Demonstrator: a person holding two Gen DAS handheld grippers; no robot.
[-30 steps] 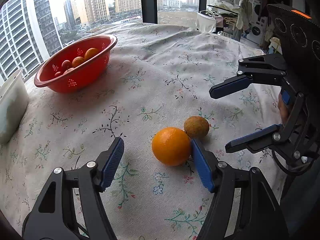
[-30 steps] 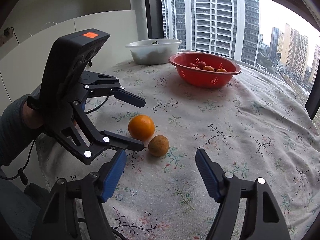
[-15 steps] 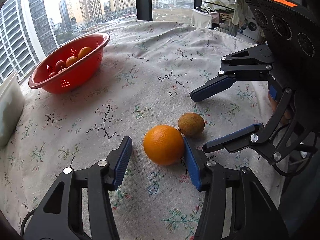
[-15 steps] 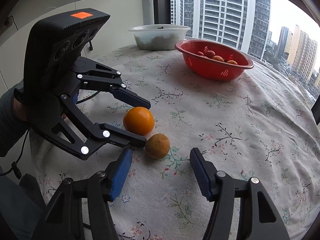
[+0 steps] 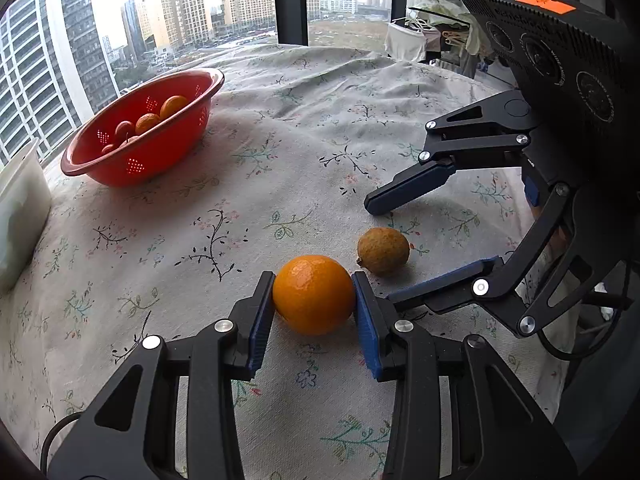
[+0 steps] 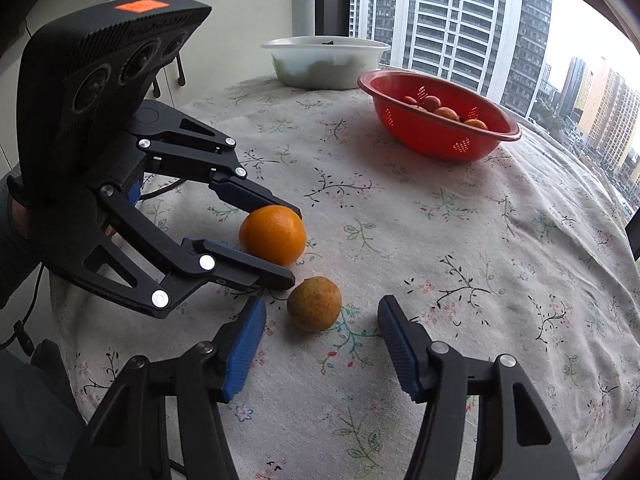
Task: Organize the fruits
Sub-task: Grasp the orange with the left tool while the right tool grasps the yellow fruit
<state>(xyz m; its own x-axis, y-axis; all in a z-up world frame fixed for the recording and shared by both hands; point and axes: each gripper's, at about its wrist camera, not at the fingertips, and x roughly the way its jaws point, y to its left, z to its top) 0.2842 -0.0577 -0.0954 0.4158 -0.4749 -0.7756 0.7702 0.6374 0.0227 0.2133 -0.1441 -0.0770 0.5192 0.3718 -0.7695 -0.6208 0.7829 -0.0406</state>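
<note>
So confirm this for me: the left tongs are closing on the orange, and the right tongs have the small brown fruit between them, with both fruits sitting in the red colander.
Wrong on one point: the orange and the small brown fruit sit on the tablecloth, not in the red colander. The right wrist view shows this. The rest holds: left tongs closing on the orange, right tongs around the brown fruit.

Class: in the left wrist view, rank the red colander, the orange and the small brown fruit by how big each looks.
1. Red colander: looks largest, despite standing farther off.
2. Orange: nearest, so its lead may be overstated.
3. Small brown fruit: looks smallest.
</note>
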